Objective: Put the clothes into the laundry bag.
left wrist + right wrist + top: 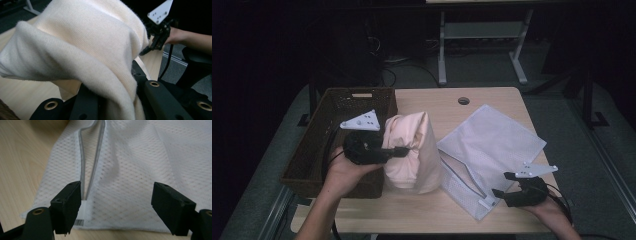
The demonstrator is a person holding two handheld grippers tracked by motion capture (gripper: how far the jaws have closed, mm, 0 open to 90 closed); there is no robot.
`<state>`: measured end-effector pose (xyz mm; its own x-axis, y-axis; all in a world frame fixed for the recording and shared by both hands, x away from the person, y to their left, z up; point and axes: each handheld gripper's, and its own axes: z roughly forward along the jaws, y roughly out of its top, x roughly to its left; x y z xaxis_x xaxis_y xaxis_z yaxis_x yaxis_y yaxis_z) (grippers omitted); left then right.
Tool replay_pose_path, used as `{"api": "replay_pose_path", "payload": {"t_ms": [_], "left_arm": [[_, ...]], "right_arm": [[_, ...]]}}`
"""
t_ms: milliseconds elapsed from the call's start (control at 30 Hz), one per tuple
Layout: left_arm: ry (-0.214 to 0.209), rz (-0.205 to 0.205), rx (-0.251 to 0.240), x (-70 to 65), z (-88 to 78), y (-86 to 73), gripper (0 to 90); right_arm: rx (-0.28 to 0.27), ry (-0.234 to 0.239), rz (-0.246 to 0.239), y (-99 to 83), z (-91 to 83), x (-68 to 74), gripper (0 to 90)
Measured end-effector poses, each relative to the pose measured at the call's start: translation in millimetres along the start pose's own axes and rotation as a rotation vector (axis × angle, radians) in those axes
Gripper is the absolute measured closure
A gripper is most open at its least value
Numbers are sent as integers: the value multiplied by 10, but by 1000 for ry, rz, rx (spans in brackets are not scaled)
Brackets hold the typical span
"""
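A wooden table (492,105) occupies frame centre. A cream sweater (409,150) is clamped in the left gripper (399,150). The right gripper (502,184), lower right, is held wide open over the mesh laundry bag (492,145), gripping nothing.

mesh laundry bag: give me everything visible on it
The mesh laundry bag is white, see-through diamond netting, lying flat and slightly rumpled on the wooden table's right half. A grey-edged zipper opening gapes along one side, with a small label by its end. Its near corner sits between the right tongs' open jaws. The cream garment hangs beside its left edge.
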<state>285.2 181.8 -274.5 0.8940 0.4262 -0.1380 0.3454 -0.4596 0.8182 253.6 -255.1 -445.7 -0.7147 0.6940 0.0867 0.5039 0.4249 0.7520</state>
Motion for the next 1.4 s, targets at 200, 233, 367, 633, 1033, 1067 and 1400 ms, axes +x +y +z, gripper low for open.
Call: {"api": "replay_pose_path", "payload": {"t_ms": [200, 233, 367, 633, 1033, 1067, 1400], "left_arm": [[-10, -22, 40, -53, 217, -198, 737], [-14, -28, 45, -57, 260, -236, 737], [-17, -49, 56, -81, 435, -371, 737], [-30, -67, 86, -26, 673, -494, 736], [-27, -73, 120, 16, 849, -586, 736], [-26, -72, 120, 14, 850, -585, 736], [-23, -73, 120, 10, 855, -603, 736]], "right_arm": [[-30, 9, 0, 138, 52, 11, 255], [-33, 10, -3, 169, 65, 15, 262], [-65, 11, -19, 332, 164, 46, 294], [-73, 41, -9, 566, 462, 68, 318], [-2, 47, -15, 610, 913, 36, 435], [5, 42, -16, 586, 929, 32, 464], [22, 16, -23, 530, 966, 11, 729]]}}
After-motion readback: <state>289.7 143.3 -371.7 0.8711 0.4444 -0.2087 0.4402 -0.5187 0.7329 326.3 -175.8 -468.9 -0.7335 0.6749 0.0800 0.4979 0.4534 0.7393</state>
